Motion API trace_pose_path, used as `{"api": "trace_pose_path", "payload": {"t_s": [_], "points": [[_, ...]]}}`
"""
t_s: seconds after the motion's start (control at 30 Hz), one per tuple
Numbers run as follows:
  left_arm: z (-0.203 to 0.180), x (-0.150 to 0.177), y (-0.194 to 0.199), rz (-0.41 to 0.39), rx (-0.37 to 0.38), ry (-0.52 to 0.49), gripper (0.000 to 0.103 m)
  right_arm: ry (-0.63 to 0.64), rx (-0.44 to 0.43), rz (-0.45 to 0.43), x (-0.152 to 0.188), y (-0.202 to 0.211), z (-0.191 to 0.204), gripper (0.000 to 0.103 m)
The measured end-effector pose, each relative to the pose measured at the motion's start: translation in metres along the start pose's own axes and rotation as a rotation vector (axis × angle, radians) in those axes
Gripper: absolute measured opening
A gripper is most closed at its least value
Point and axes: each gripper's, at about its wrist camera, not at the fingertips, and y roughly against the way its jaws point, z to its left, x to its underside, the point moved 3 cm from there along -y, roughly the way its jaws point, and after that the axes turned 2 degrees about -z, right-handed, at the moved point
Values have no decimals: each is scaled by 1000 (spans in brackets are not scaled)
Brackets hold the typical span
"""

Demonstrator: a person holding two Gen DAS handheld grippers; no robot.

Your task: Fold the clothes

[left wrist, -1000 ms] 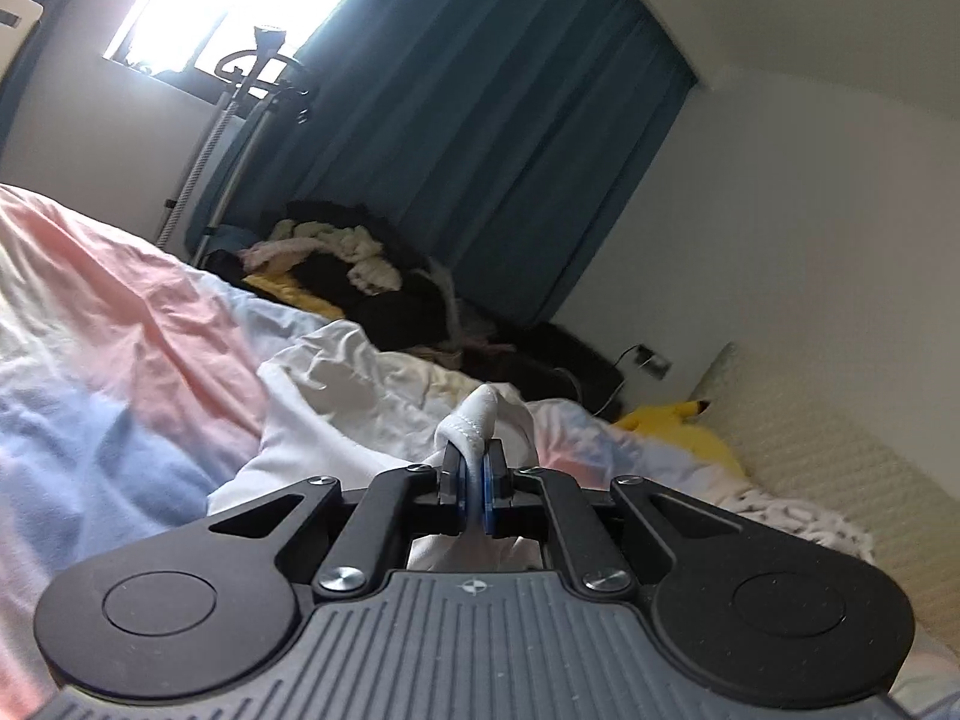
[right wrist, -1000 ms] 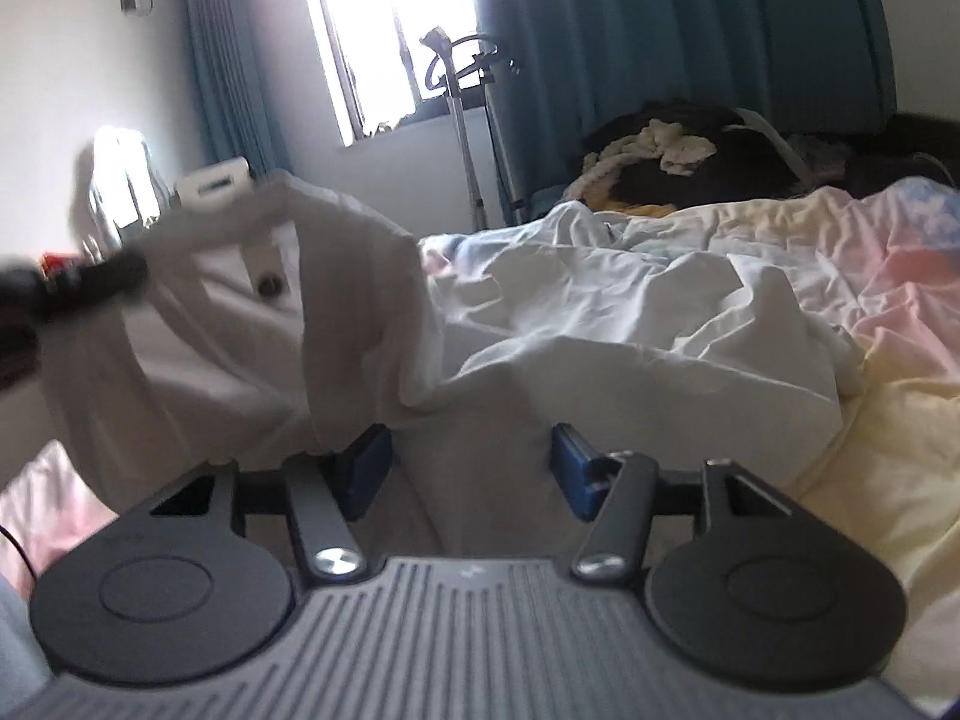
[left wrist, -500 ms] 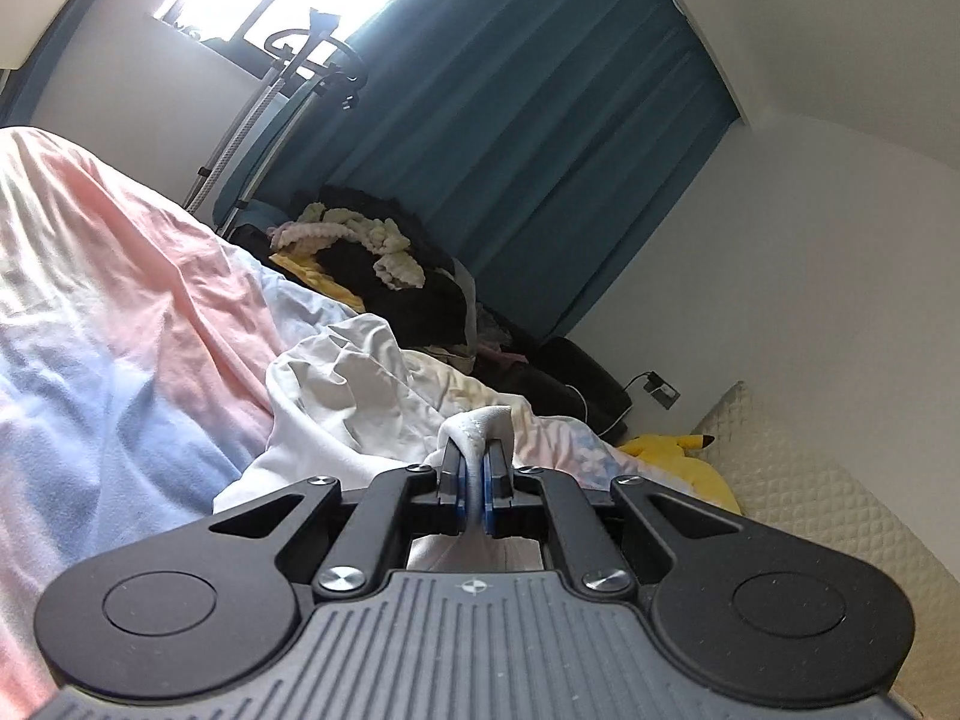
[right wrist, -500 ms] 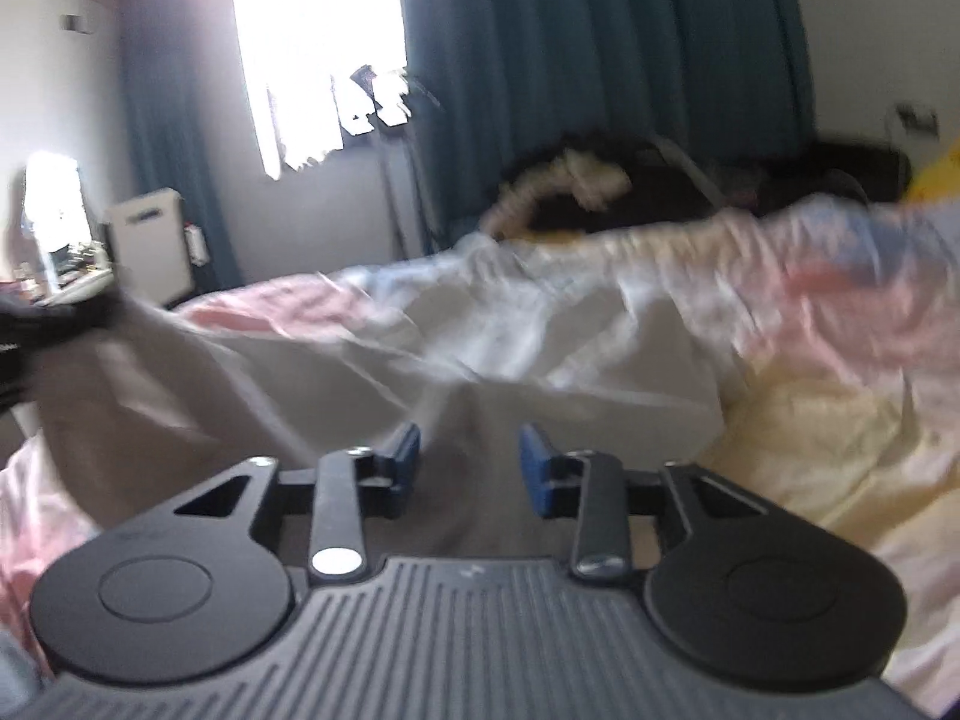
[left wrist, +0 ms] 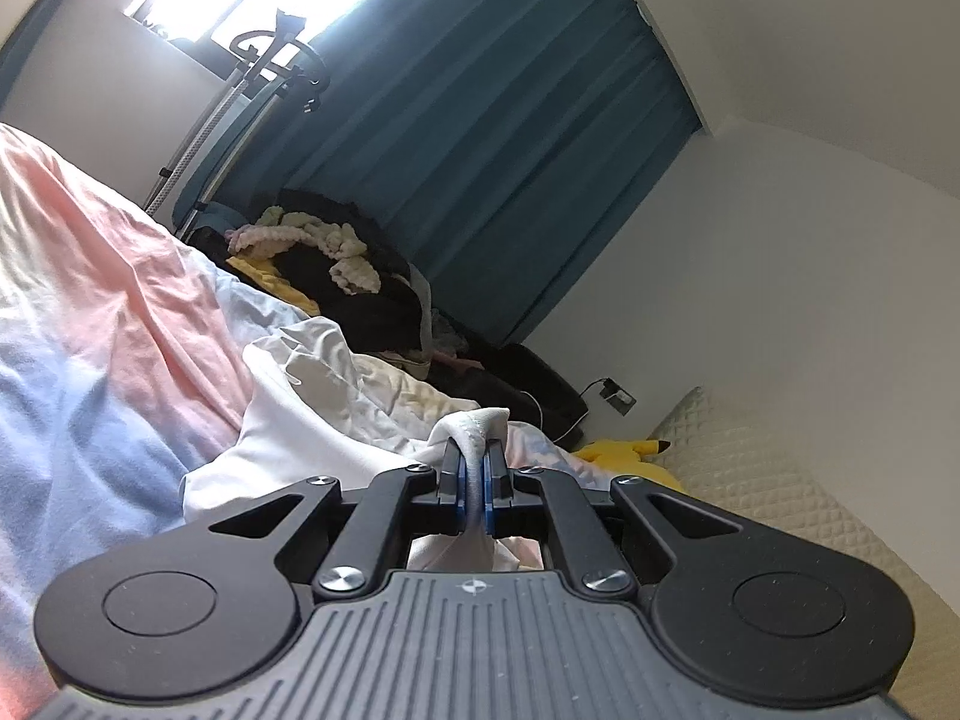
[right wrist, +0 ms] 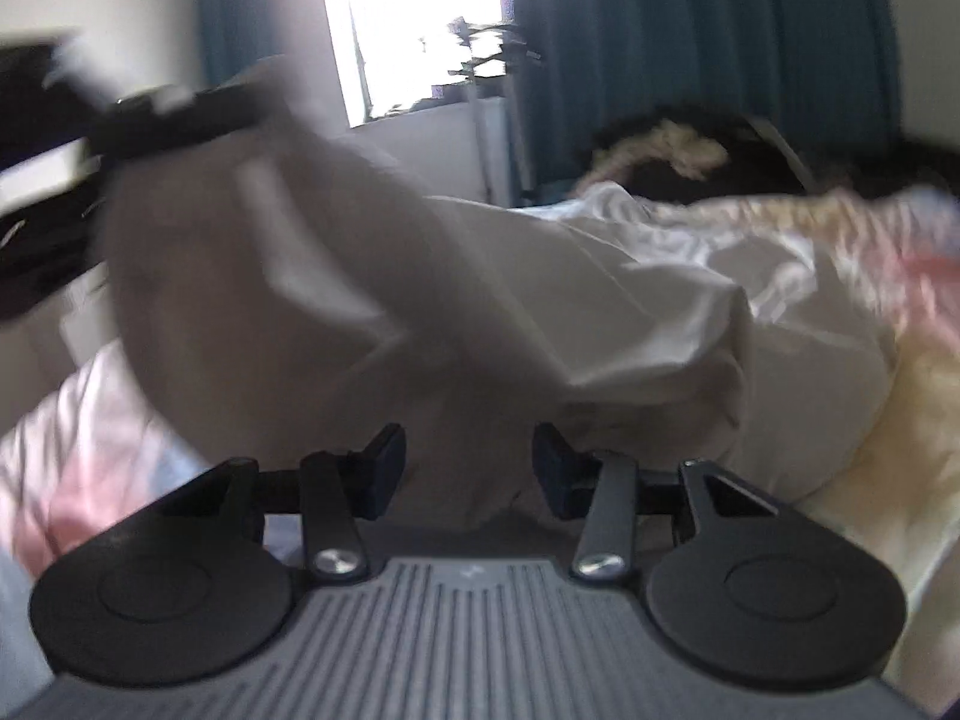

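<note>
**White garment held aloft over a bed, no fold yet to be seen**

The left gripper (left wrist: 474,480) pinches a bunched edge of a white garment (left wrist: 312,420), its jaws pressed tight on the cloth with a small tuft poking out above the blue pads. In the blurred right wrist view the same cloth (right wrist: 336,276) hangs from that raised gripper (right wrist: 174,120) at upper left and drapes down to the pastel pink, blue and yellow bedspread (left wrist: 102,312), where the rest of it lies rumpled. The right gripper (right wrist: 468,468) sits low in front of the hanging fabric, jaws spread and holding nothing. No crease, straight edge or flat panel shows; the garment reads as loose and crumpled, so the folding itself appears to remain, starting with spreading it flat. A dark heap of other clothes (left wrist: 336,276) waits by the teal curtain (left wrist: 480,150) at the far edge of the bed; whether those are to be folded cannot be told. A yellow plush toy (left wrist: 624,450) lies near the wall.
</note>
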Motion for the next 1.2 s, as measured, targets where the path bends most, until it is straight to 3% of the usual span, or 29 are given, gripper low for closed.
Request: {"api": "trace_pose_path", "payload": {"t_s": [0.27, 0.3, 0.33, 0.37, 0.63, 0.87, 1.07, 1.2], "points": [[3, 3, -5, 6, 32, 34, 6, 85, 31, -25, -5, -31, 10, 46], [3, 3, -5, 4, 27, 32, 6, 99, 36, -29, -6, -34, 12, 39], [3, 4, -5, 2, 22, 29, 6, 109, 48, -31, -6, -37, 12, 18], [3, 4, -6, 0, 16, 27, 6, 111, 63, -31, -7, -36, 10, 6], [15, -1, -9, -7, -77, 48, 7, 8, 71, -10, -14, 15, -10, 4], [14, 7, -11, 86, -164, -7, 7, -153, 133, -20, -17, 84, -41, 4], [6, 12, -8, 117, -131, -16, 7, -187, 262, 17, 11, 110, -55, 3], [-4, 14, -1, 104, -74, -24, 7, -127, 215, -57, 3, 110, -46, 10]]}}
